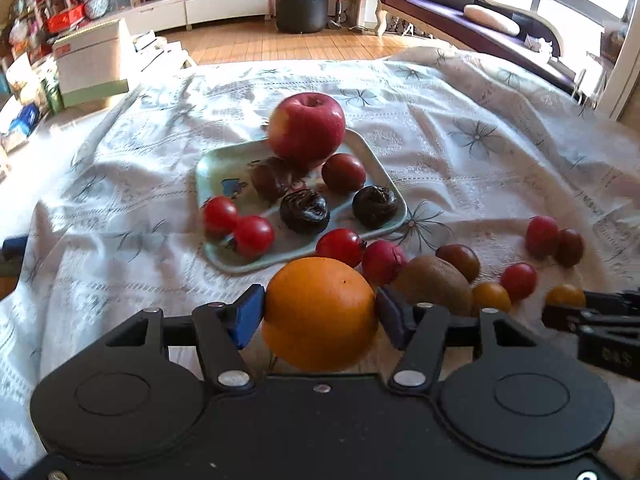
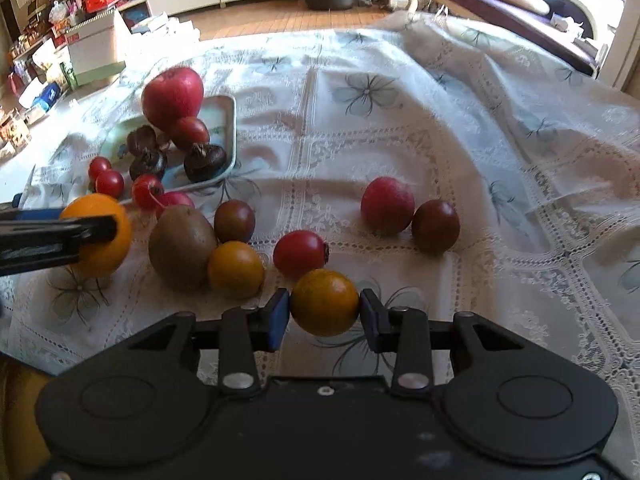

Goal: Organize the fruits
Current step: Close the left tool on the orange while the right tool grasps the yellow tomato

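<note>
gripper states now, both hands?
Left gripper: closed on the large round orange.
Right gripper: closed on a small round yellow-orange tomato.

A black round ottoman (image 1: 301, 11) stands on the wooden floor (image 1: 256, 42) near a purple daybed (image 1: 460, 20).

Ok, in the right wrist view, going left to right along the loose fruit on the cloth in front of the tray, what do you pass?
Orange in the left gripper → kiwi → yellow-orange tomato → red tomato → pinkish-red fruit → dark brownish tomato.
</note>
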Demonstrator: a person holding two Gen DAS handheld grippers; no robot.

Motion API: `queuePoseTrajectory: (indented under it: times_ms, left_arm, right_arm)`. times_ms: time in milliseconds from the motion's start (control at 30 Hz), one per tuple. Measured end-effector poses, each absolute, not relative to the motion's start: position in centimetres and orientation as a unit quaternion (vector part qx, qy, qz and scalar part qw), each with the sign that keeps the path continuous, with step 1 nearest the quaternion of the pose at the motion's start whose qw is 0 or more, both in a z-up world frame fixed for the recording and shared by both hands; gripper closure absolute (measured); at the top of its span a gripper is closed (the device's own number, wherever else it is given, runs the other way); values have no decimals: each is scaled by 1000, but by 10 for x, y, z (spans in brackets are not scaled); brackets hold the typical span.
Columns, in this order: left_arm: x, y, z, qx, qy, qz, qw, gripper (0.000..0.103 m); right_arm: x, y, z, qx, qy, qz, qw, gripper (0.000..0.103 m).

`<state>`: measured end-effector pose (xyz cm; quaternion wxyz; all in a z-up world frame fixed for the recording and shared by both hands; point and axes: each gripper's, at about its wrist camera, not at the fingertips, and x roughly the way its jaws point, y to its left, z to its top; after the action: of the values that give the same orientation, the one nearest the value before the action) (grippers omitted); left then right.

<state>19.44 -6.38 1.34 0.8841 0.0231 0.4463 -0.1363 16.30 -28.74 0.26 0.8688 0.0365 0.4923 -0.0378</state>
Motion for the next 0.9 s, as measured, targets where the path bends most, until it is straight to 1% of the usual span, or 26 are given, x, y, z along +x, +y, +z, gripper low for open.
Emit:
queuePoseTrajectory:
  times_ms: [133,167,200,300,367,433,500,633,667,700,800,833,900]
  left_arm:
    - [163,-45,36,17,440,-144,886,43]
    - [153,-40,42,18,435,-144,889,56]
    - [141,-35,49,20,423,-145,894,98]
    - [108,-23,70,32,395,-142,907,97]
    - [95,-20,74,44,385,-147,910,97]
    - [93,-19,67,48,402,-154,901,97]
    - [100,-18,58,42,414,-157,896,92]
    - [118,-19,43,39,422,-145,894,88]
    - [120,-20,40,36,422,-149,893,79]
    - [125,-23,38,37,425,-156,891,62]
    - [132,-33,30,30,432,-182,883,56]
    - [132,-36,28,32,431,-186,882,55]
    - [134,-44,19,46,432,-181,882,50]
  right_arm:
    - [153,-287,16,41,466,-45,883,64]
    - [148,-286,20,46,460,-44,886,64]
    - [143,-285,24,53,453,-44,889,64]
    - [122,-278,37,76,437,-37,896,64]
    - [107,-270,44,84,427,-32,900,64]
    - [95,-261,47,92,425,-22,900,64]
    - [88,-254,48,101,429,-11,898,64]
    - [81,-242,49,94,429,6,898,64]
    - [79,-239,49,86,426,8,900,64]
    - [79,-237,49,78,424,8,902,64]
    - [79,-235,46,69,425,3,903,64]
    - [79,-235,44,71,427,2,901,64]
    - [79,-237,41,76,433,3,898,64]
